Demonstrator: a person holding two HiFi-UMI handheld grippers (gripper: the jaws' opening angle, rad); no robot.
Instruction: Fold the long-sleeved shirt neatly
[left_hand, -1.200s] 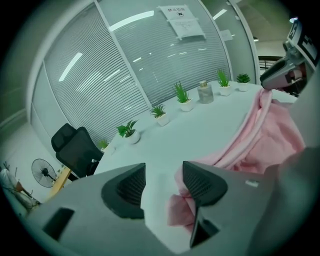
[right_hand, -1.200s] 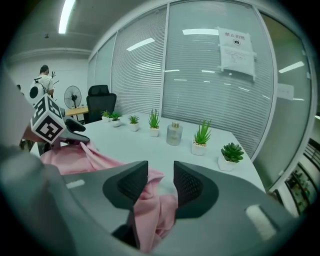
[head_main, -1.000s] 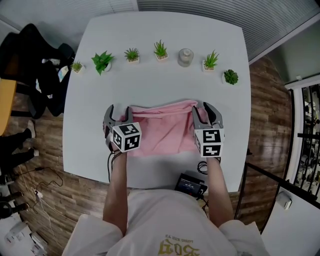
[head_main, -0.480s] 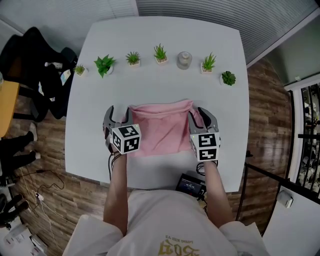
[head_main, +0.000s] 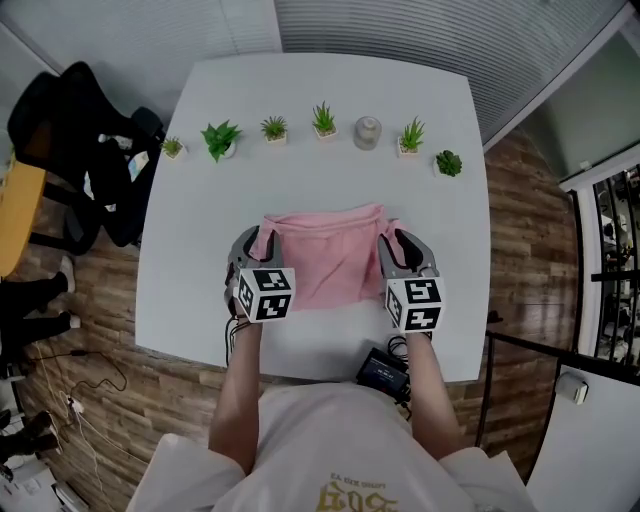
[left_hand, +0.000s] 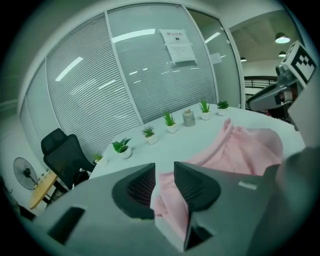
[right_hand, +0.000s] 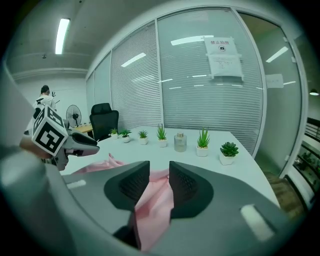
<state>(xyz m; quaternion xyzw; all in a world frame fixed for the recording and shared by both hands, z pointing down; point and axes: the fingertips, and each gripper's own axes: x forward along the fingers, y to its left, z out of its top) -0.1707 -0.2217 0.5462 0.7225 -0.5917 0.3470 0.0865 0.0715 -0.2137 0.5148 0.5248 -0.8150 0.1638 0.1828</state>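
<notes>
Shirt (head_main: 325, 262) pinched, left gripper (head_main: 256, 238), right gripper (head_main: 403, 240) just closing

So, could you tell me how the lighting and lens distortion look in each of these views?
Head view: even light, faint shadows, and the white table edges bow outward. Left gripper view: heavy fisheye, dark corners, bright streaks of glare across the blinds. Right gripper view: same curving; the ceiling strip light is blown out, while the potted plants stay sharp.
</notes>
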